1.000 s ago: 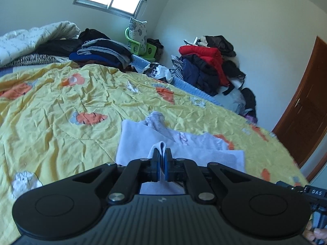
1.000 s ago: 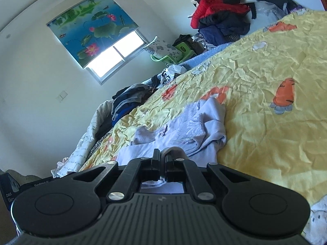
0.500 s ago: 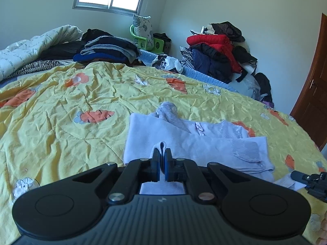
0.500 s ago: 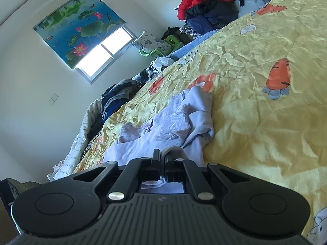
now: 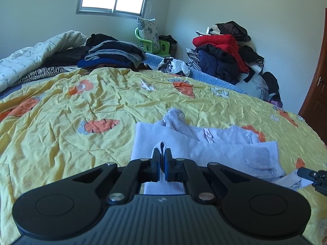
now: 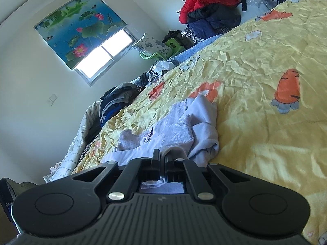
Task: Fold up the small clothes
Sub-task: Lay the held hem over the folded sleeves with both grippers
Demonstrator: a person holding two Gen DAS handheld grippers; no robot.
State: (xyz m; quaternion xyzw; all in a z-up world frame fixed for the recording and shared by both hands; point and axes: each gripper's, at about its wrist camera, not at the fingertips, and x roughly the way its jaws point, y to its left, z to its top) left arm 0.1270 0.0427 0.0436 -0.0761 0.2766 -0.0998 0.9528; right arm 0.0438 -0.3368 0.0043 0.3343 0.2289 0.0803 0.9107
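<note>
Lilac garment [image 5: 196, 149] lay on yellow quilt [image 5: 61, 126] | left gripper [image 5: 161, 159] pinched its hem | right gripper [image 6: 162, 161] clamped its edge

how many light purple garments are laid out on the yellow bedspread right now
1: a light purple garment lies mid-bedspread, pinched by the left gripper and right gripper. Another could hide underneath.

Left gripper [image 5: 161, 159] is clamping a pinched fold of the pale lavender garment [image 5: 196, 143] tight, pitched slightly downward, while the right gripper [image 6: 162, 160] is gripping its opposite edge likewise.
</note>
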